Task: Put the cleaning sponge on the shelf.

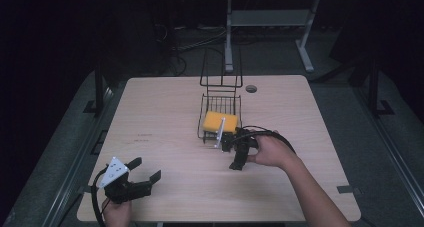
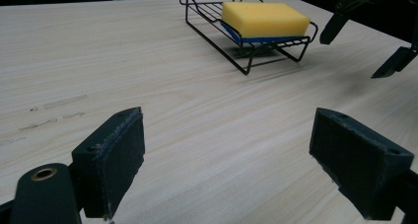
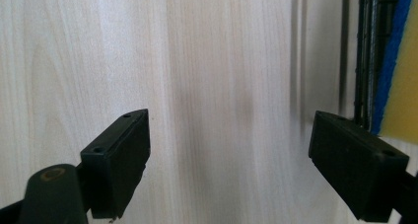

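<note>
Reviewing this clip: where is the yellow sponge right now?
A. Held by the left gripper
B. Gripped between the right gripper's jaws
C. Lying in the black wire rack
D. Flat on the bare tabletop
C: the yellow sponge lies in the black wire rack, and both grippers' jaws stand open and empty.

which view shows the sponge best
The left gripper view: the sponge sits whole in the wire rack, yellow top and blue underside clear. The high view shows it small; the right gripper view catches just an edge.

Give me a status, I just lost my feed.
Left gripper open, near table edge. Right gripper open beside wire rack. Yellow sponge sits in rack, untouched. Nothing between.
</note>
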{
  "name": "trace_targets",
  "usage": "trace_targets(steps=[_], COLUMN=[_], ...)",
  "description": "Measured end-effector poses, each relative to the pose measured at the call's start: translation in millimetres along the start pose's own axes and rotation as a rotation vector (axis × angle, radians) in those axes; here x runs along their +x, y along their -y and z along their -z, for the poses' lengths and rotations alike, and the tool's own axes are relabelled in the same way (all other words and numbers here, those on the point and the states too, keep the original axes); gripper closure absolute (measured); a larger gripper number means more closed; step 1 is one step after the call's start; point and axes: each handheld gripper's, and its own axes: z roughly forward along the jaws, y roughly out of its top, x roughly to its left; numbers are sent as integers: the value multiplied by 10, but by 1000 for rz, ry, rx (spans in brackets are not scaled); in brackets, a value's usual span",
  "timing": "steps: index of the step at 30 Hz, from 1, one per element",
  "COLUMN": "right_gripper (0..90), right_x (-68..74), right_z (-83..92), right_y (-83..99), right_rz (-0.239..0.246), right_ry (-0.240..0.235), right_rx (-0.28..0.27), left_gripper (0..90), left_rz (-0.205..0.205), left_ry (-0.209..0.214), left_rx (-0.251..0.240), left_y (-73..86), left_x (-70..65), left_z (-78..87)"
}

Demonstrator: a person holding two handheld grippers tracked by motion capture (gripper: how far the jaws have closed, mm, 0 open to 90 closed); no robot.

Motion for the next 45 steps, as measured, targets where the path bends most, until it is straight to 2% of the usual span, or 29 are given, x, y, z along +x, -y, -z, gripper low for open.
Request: trace_targets(steps=[10, 11, 25, 45], right_gripper=[158, 158, 158, 159], right_x=[39, 54, 111, 217], right_z=[-7, 1, -18, -10], right_y=[95, 110, 291, 560], right_rz=[-5, -23, -39, -89], right_ry=[-1, 1, 0, 1], right_rx=[-13, -8, -17, -24], left_gripper=[129, 130, 130, 130], left_rz=[-5, -3, -5, -13], left_ry=[2, 2, 0, -2], left_rx=[3, 2, 4, 11], left_y=[1, 2, 4, 5], left_x=[-10, -12, -17, -40], left_z=[-6, -6, -6, -13])
